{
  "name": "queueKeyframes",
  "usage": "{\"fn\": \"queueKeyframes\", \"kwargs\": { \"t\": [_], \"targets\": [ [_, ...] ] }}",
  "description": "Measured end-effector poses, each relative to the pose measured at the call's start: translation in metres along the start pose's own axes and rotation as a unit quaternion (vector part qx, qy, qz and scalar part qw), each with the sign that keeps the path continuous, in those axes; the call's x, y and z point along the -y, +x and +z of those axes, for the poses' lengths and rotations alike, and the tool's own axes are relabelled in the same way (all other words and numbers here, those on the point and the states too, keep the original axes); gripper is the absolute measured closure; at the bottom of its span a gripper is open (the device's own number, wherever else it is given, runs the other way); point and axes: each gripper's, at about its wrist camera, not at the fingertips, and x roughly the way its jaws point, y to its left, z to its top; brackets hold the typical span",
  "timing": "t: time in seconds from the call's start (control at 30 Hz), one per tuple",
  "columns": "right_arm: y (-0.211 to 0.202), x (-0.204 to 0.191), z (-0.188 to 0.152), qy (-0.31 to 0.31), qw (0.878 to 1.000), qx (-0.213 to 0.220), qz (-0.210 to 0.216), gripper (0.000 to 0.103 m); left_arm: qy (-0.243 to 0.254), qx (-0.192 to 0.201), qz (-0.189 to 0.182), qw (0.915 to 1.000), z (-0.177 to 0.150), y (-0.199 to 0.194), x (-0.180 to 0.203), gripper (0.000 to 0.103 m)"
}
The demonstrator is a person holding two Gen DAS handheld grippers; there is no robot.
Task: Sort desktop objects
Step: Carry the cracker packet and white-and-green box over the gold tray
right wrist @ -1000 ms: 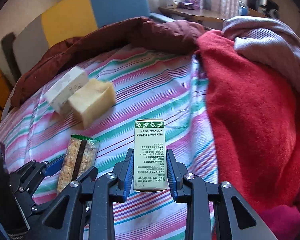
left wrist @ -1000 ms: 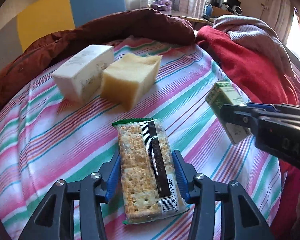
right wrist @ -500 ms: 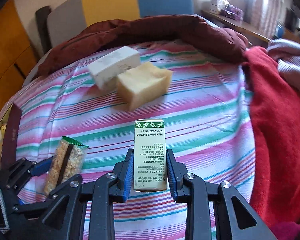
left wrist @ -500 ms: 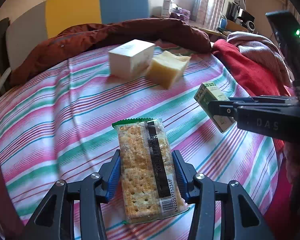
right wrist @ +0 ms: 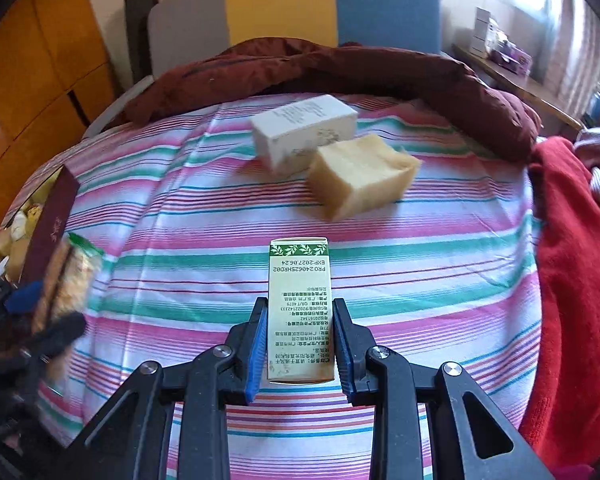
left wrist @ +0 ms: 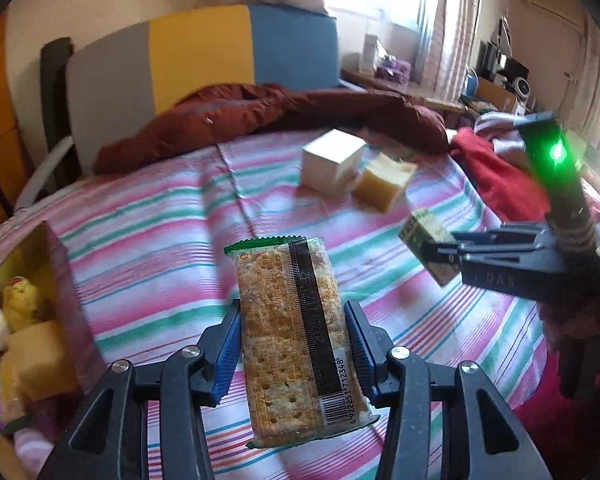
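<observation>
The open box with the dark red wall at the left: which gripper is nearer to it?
Left. The left gripper, holding the cracker pack, is right beside the box; the right gripper, holding the small carton, is farther across the striped sheet.

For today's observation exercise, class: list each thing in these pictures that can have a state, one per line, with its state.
Left hand-held gripper: shut on the cracker packet.
Cracker packet: sealed, held off the bedsheet.
Right hand-held gripper: shut on the green carton.
Green carton: closed, held.
White box: closed, lying on the bedsheet.
Yellow sponge block: lying against the white box.
Storage box: open, holding items.
</observation>
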Motion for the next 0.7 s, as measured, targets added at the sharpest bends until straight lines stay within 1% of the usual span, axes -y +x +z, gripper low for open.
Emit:
{"fn": "queueKeyframes", "kwargs": {
  "t": [0.07,0.23,0.4,0.6,0.7],
  "targets": [
    [0.0,-0.004,-0.001,-0.007,1.0,-0.001,0.006,0.073,-0.005,0.013,0.01,0.9999,0.0,-0.013,-0.009,0.054],
    [0.003,-0.012,-0.002,-0.013,1.0,-0.009,0.021,0.073,-0.032,0.024,0.026,0.9989,-0.003,-0.034,-0.036,0.054],
    [0.0,-0.025,-0.003,-0.013,0.998,-0.01,0.054,0.073,-0.051,0.031,0.055,0.9967,-0.012,-0.05,-0.065,0.054],
    [-0.005,-0.058,-0.004,-0.021,0.996,-0.006,0.089,0.073,-0.084,0.031,0.083,0.9925,-0.029,-0.066,-0.099,0.053],
    [-0.007,-0.082,-0.004,-0.03,0.993,-0.009,0.113,0.073,-0.103,0.029,0.092,0.99,-0.038,-0.072,-0.114,0.053]
  ]
}}
